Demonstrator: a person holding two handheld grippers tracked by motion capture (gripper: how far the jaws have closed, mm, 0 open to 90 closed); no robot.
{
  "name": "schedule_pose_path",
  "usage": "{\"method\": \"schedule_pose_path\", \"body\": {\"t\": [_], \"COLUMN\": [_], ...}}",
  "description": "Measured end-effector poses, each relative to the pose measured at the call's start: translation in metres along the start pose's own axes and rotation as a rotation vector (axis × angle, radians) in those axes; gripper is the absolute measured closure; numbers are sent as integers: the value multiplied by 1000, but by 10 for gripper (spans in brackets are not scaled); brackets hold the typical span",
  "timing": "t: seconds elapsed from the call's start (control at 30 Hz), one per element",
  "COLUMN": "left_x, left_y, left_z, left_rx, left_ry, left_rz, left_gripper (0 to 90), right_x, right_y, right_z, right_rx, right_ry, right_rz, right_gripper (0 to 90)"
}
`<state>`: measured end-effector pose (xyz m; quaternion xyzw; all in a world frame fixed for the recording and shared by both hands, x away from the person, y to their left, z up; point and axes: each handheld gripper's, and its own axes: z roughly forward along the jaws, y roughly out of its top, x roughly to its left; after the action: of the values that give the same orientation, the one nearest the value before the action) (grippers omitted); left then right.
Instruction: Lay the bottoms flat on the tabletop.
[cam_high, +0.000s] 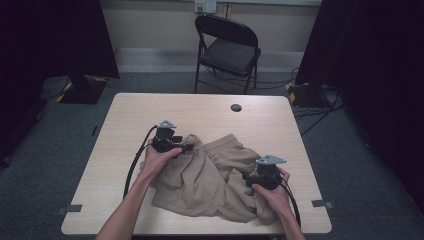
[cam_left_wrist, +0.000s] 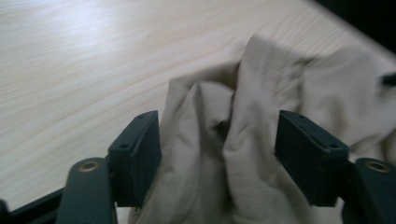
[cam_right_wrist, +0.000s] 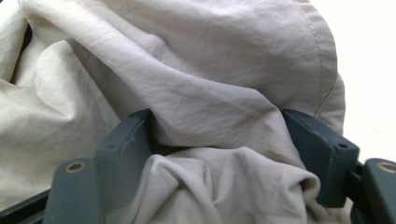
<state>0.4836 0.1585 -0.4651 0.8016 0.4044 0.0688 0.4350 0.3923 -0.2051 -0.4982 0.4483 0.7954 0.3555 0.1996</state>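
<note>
Crumpled beige garment on a pale wood tabletop, tongs at both ends.

The garment (cam_high: 210, 180) lies bunched in the lower middle of the high view on the tabletop (cam_high: 150, 107). The left tongs (cam_left_wrist: 217, 140) stand apart with folds of cloth between the jaws; the right tongs (cam_right_wrist: 217, 154) likewise stand wide, cloth heaped between them.

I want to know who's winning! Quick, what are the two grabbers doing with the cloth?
Left gripper: open, jaws wide around a bunch of the tan garment, not pinching it.
Right gripper: open, with a fold of the same garment between its jaws.
</note>
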Motion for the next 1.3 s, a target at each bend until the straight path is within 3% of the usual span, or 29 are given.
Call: {"method": "schedule_pose_path", "body": {"t": [0.03,0.07,0.1,0.13,0.17,0.23,0.33,0.4,0.6,0.63,0.67,0.7,0.8,0.83,0.87,0.9,0.93,1.0,1.03,1.07,1.1,1.17,1.27,1.3], "left_x": [2,2,3,4,4,1,-3,-12,-24,-31,-31,-40,-47,-53,-53,-58,-60,-59,-55,-55,-49,-43,-39,-35], "left_y": [-3,-3,-5,-8,-11,-13,-16,-19,-25,-30,-30,-37,-46,-57,-57,-71,-78,-85,-99,-99,-111,-120,-121,-121], "left_z": [1,1,0,-1,-5,-14,-25,-43,-67,-78,-78,-87,-93,-96,-96,-97,-97,-97,-95,-95,-93,-91,-90,-89], "left_rx": [-7,-7,-19,-33,-40,-67,-100,-134,-144,-168,-168,-157,-145,-108,-108,-58,-38,-20,1,1,25,40,46,46], "left_ry": [-4,-4,-9,-14,-47,-69,-106,-132,-143,-190,-190,-191,-212,-223,-223,-219,-213,-211,-211,-211,-194,-182,-179,-156], "left_rz": [-13,-13,-35,-54,-62,-56,-54,-31,18,5,5,40,47,56,56,84,87,89,67,67,50,31,30,25], "left_gripper": [445,575,575,680,802,846,855,855,855,855,855,856,857,857,857,857,856,856,856,856,856,857,859,858], "right_x": [0,0,0,0,0,0,0,0,0,0,0,0,0,0,0,0,0,0,0,0,0,0,0,0], "right_y": [0,0,0,0,0,0,0,0,0,0,0,0,0,0,0,0,0,0,0,0,0,0,0,0], "right_z": [0,0,0,0,0,0,0,0,0,0,0,0,0,0,0,0,0,0,0,0,0,0,0,0], "right_rx": [0,-1,-1,-1,-1,1,1,1,0,-1,-1,-1,-1,-1,-1,-1,-1,-1,-1,-1,-1,-1,-1,-2], "right_ry": [0,2,2,1,2,1,0,0,-1,0,0,0,1,0,0,0,0,0,0,0,0,0,0,-3], "right_rz": [0,0,0,0,0,2,2,1,3,1,1,1,3,2,2,3,2,2,2,3,2,1,2,4], "right_gripper": [256,256,256,256,256,256,256,256,256,256,256,256,256,256,256,256,256,256,257,256,256,257,257,257]}}
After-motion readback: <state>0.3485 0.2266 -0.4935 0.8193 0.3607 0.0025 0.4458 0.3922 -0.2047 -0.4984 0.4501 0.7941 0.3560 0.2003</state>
